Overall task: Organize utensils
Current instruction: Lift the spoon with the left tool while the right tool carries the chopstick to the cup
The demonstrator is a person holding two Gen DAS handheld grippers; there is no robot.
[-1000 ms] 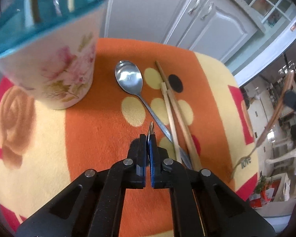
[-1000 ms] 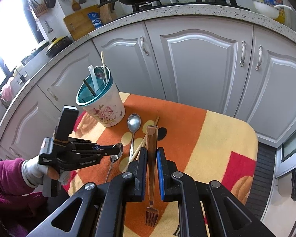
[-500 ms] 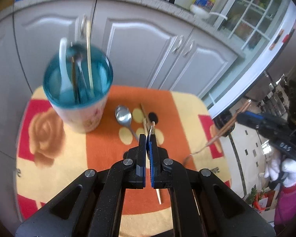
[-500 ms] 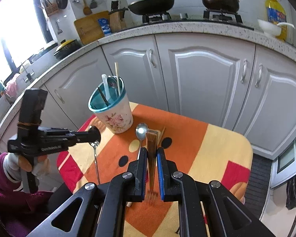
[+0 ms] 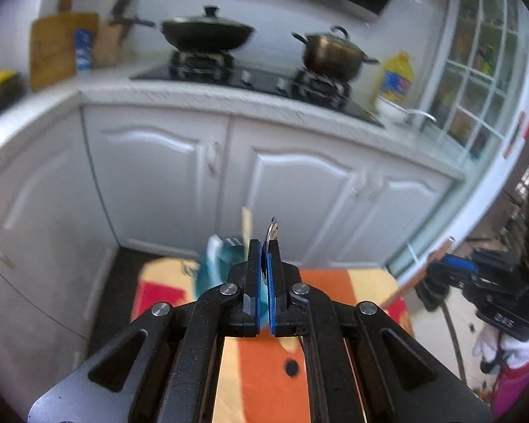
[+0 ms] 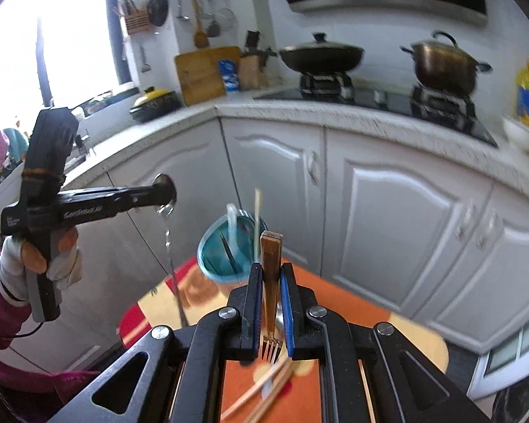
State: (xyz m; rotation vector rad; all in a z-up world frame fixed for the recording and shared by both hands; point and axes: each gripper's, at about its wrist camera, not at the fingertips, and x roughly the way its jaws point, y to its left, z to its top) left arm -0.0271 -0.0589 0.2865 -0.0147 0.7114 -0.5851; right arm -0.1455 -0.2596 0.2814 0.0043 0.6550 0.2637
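Both tools are holding utensils above the desk (image 6: pixel 419 335)
The left tool (image 6: pixel 165 197) is gripping a spoon (image 6: pixel 167 243) hanging handle-down; the right tool (image 6: pixel 271 282) is clamping a fork (image 6: pixel 271 275), tines toward the camera; the cup (image 6: pixel 218 257) is standing behind on the desk.

tool (image 6: pixel 271 308): black arms, blue pads, silver screws | white glove (image 6: pixel 61 264) | magenta sleeve (image 6: pixel 0 303)
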